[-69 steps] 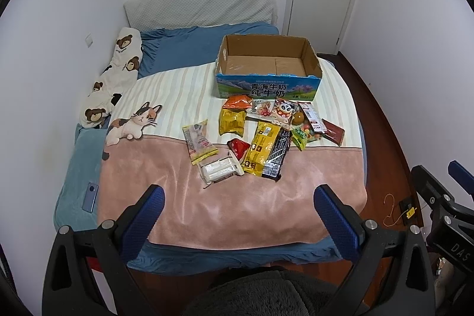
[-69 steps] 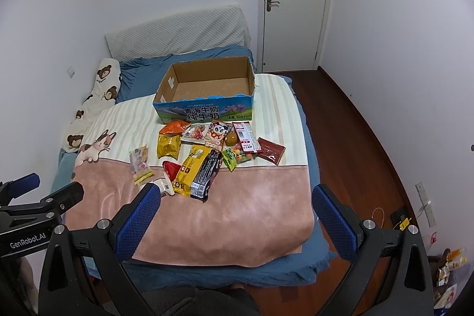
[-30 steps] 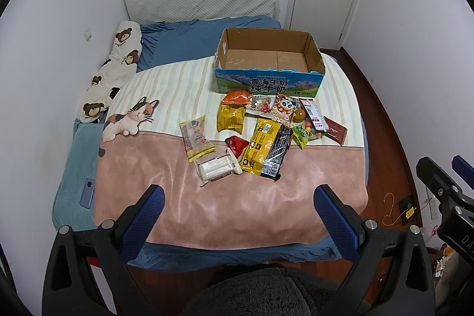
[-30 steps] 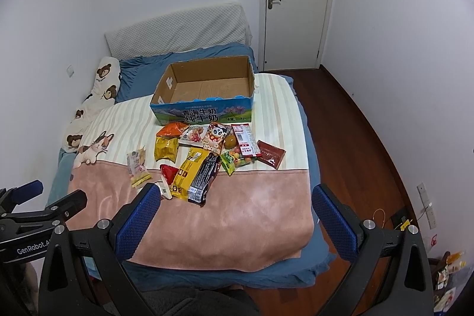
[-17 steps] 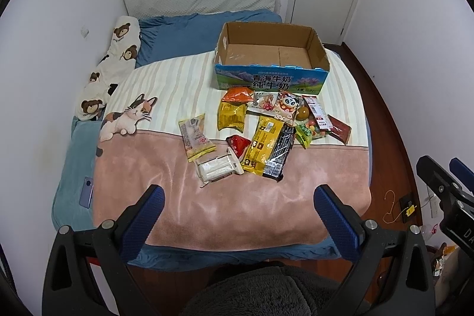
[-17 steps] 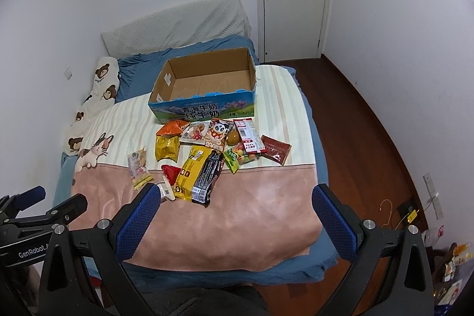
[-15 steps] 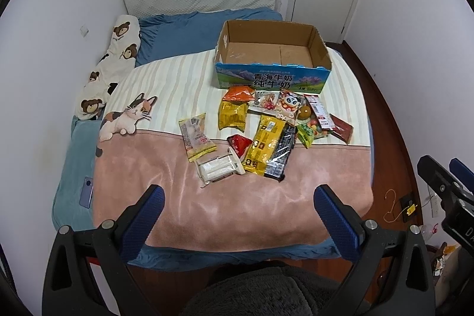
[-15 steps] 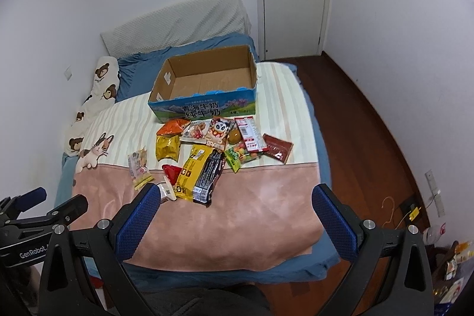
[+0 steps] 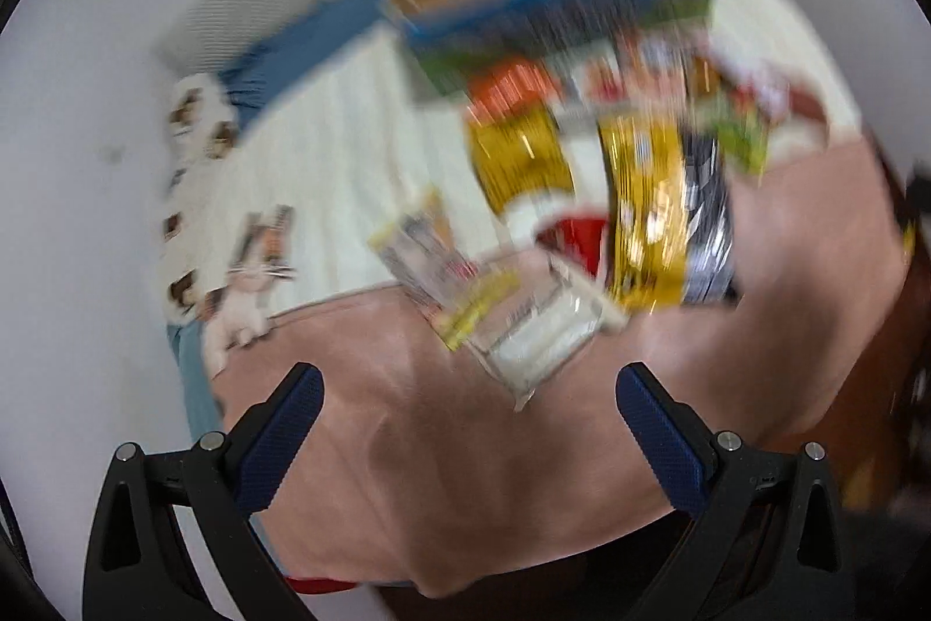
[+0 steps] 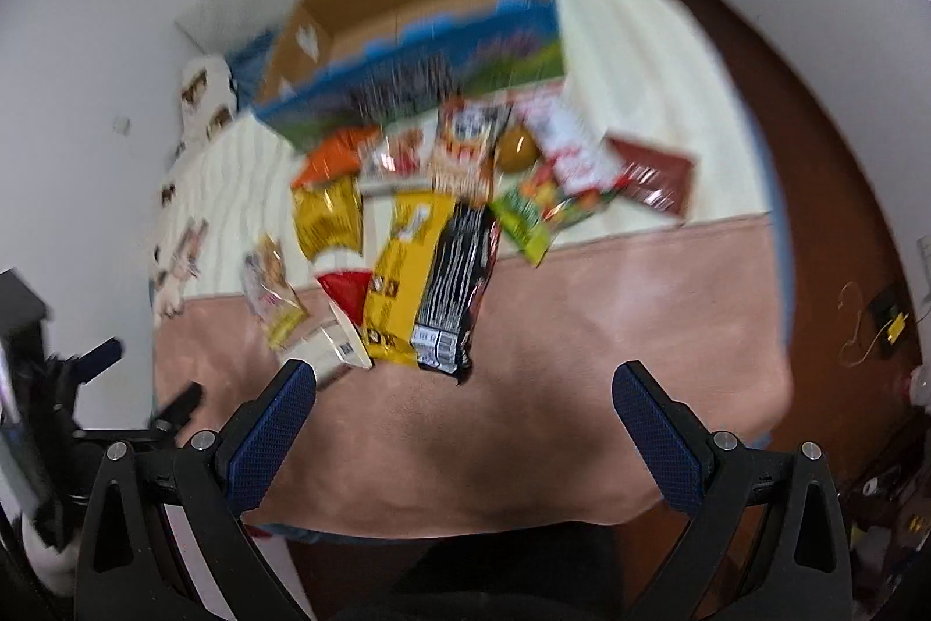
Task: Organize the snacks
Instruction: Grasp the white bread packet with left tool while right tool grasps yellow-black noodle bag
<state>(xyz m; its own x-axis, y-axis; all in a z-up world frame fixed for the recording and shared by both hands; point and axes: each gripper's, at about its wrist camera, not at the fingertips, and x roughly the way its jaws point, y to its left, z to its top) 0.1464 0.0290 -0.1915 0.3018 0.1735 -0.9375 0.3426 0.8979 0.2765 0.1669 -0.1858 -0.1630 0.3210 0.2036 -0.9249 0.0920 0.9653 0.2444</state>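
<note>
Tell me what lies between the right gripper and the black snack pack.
Only bare pink blanket, seen in the right wrist view, separates the right gripper from the black snack pack.

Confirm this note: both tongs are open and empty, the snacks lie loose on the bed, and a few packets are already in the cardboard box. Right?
Not quite. The cardboard box holds no packets; the right wrist view shows its bare floor. The rest stands: left tongs and right tongs open and empty, snacks loose on the bed.
</note>
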